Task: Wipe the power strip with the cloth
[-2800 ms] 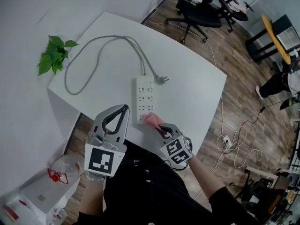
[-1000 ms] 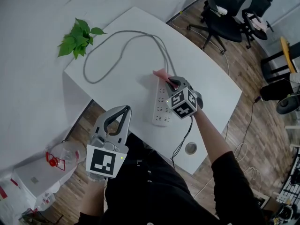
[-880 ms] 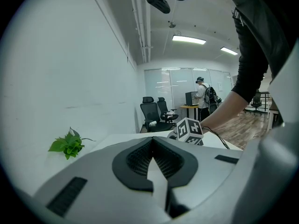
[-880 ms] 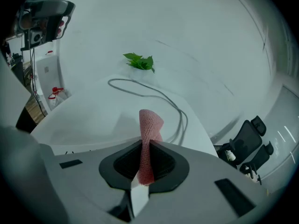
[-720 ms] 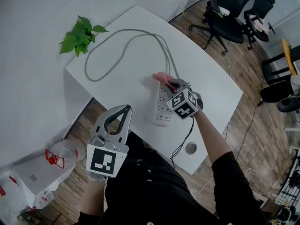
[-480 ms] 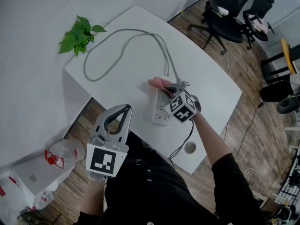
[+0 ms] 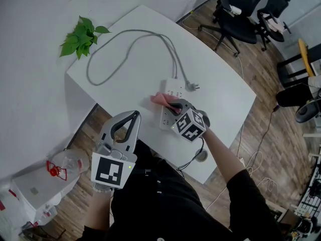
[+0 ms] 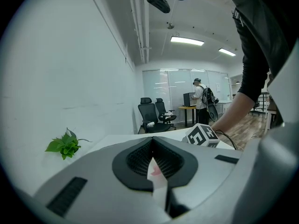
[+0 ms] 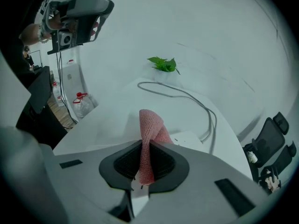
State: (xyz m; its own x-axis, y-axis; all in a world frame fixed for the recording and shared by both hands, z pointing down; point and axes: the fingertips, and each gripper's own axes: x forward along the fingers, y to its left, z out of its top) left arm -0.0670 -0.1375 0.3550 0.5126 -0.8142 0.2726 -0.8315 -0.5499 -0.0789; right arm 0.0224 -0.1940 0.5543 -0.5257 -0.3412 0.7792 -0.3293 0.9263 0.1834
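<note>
A white power strip (image 7: 172,92) lies on the white table (image 7: 220,99), its grey cable (image 7: 131,36) looping away to the far left. My right gripper (image 7: 173,106) is shut on a pink cloth (image 7: 160,99), which rests on the strip's middle at its left edge. In the right gripper view the cloth (image 9: 150,134) stands folded between the jaws, with the strip (image 9: 189,139) just beyond. My left gripper (image 7: 133,115) is shut with nothing in it, held off the table's near edge. In its own view the left gripper (image 8: 152,158) points toward the right gripper's marker cube (image 8: 202,135).
A small green plant (image 7: 79,34) sits by the wall at the table's far left corner. The strip's plug (image 7: 191,87) lies loose beside it. A cable hole (image 7: 200,156) is near the front edge. Office chairs (image 7: 235,9) stand beyond the table; a plastic bag (image 7: 62,167) lies on the floor left.
My right gripper has drawn the pink cloth from the strip's far end back toward its middle, nearer to me. The left gripper has stayed where it was, shut.
</note>
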